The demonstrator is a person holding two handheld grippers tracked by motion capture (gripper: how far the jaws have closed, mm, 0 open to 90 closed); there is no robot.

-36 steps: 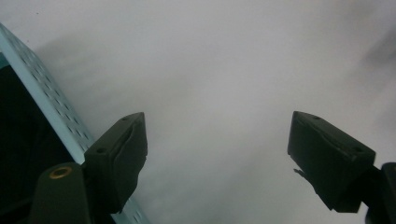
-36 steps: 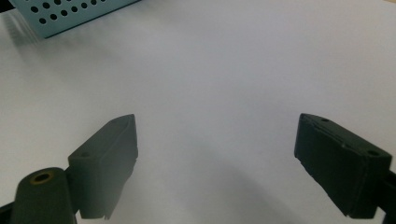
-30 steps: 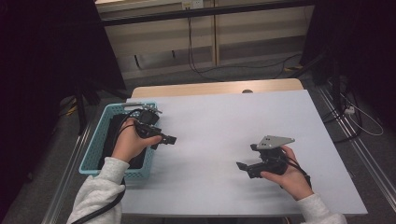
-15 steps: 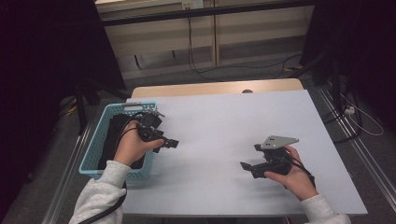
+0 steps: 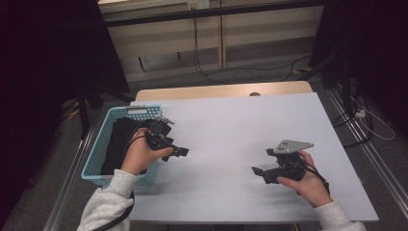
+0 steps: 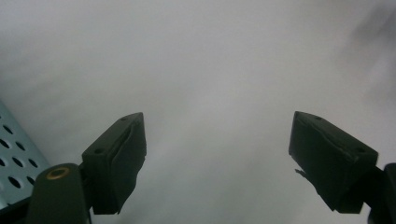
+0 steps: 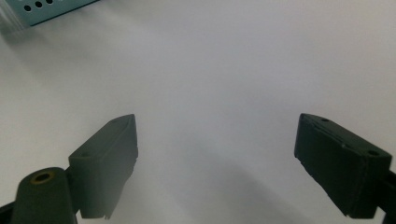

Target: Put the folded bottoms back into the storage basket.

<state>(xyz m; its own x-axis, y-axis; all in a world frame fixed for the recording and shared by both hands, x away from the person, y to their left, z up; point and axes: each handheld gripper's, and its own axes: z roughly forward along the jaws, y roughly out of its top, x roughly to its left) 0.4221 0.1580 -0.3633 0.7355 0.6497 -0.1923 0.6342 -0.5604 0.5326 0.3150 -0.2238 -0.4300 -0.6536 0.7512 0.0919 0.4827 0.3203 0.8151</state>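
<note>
A smooth matte white tabletop covers most of a table whose pale wooden edge shows at the far side; beyond it lie a grey floor, dark cables and pale panelled walls in dim light. At the table's left edge sits a light-blue plastic basket, rectangular, its walls pierced with rows of small round holes, with a handle slot in the far rim. Inside it lies a dark, soft-looking cloth, folded or bunched; its exact form is too dark to tell.

The left gripper, black and angular, is held by the left hand at the basket's near right corner, its tips reaching out over the bare white surface. In the left gripper view its two blocky black pads stand wide apart with nothing between them, and a corner of the perforated basket wall shows at lower left.

The right gripper rests low over the table's right half, well apart from the basket, in the right hand, with a grey three-cornered plate on top. Its jaws are likewise spread and empty over plain tabletop. Grey fleecy sleeves cover both forearms.
</note>
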